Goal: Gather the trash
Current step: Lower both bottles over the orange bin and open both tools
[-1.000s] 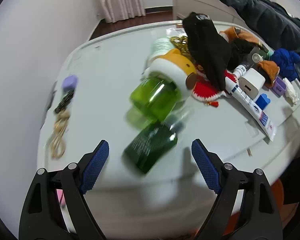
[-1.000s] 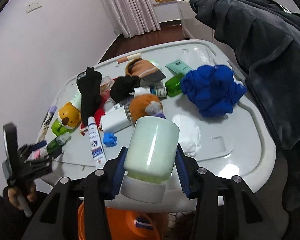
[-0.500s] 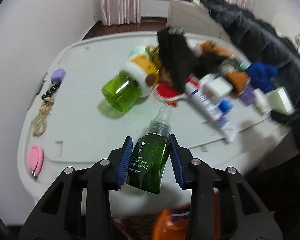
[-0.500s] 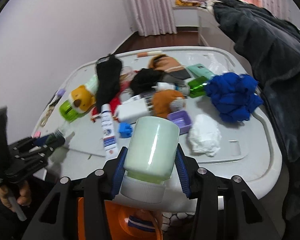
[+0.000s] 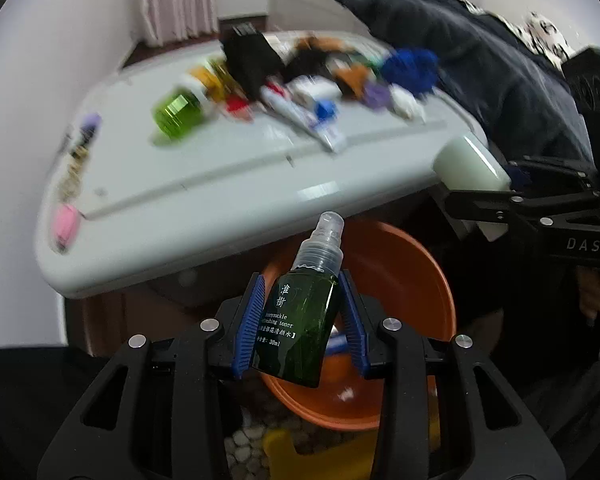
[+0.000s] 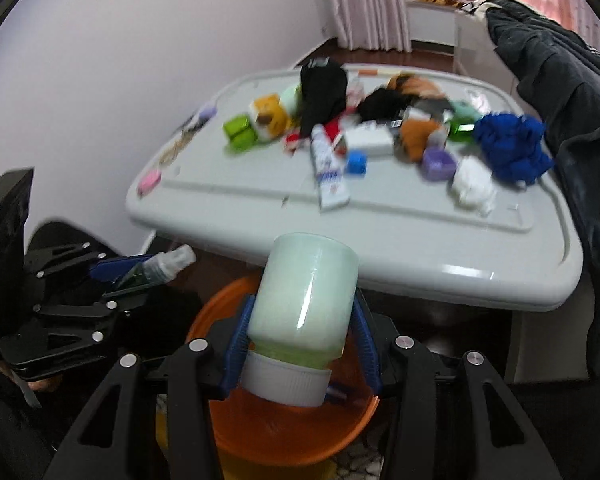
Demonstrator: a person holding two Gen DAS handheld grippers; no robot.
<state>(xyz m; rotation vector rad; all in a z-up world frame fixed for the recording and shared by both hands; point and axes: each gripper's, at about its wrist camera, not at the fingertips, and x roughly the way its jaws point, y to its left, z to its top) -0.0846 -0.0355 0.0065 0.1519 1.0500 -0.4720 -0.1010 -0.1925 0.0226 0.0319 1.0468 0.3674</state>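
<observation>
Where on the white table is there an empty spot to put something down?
The table is bare along its near edge, in front of the toothpaste tube, and between the lime green bottle and the pink thing at the left. The middle and far right are crowded, from the black cloth to the blue cloth.

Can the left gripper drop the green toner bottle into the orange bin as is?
Probably yes: the left gripper holds the green toner bottle over the orange bin, with nothing visible between them.
</observation>
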